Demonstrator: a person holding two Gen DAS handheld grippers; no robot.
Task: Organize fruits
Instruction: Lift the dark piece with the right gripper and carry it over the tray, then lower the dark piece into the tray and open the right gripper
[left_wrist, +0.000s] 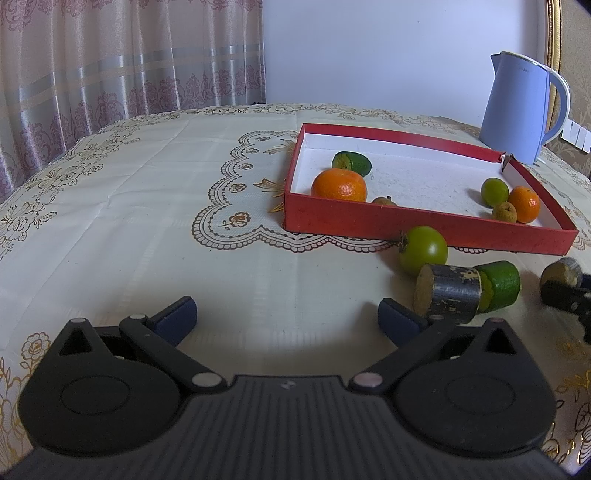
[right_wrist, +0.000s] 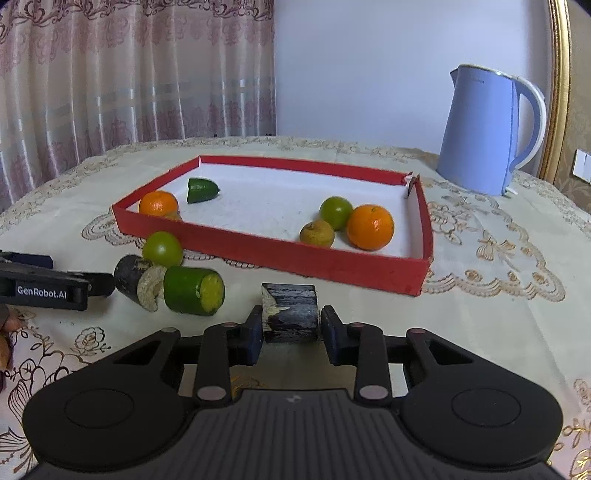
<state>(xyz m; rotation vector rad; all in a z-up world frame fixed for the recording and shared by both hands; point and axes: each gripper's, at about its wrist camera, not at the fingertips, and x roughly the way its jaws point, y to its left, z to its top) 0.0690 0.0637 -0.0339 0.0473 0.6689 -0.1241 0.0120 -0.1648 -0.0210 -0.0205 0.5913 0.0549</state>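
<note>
Red cardboard tray (right_wrist: 332, 260) sits on the cream embroidered cloth of the bench (left_wrist: 129, 206), holding two oranges, a small green fruit, a green cut piece and, it seems, two brownish fruits. The right gripper (right_wrist: 290, 328) has its jaws closed on a dark, worn cylindrical fruit chunk (right_wrist: 290, 312). The left gripper (left_wrist: 286, 317) rests with jaws spread, empty. A green tomato-like fruit (left_wrist: 423, 250) lies just outside the tray, beside a cut green cylinder (left_wrist: 498, 284).
</note>
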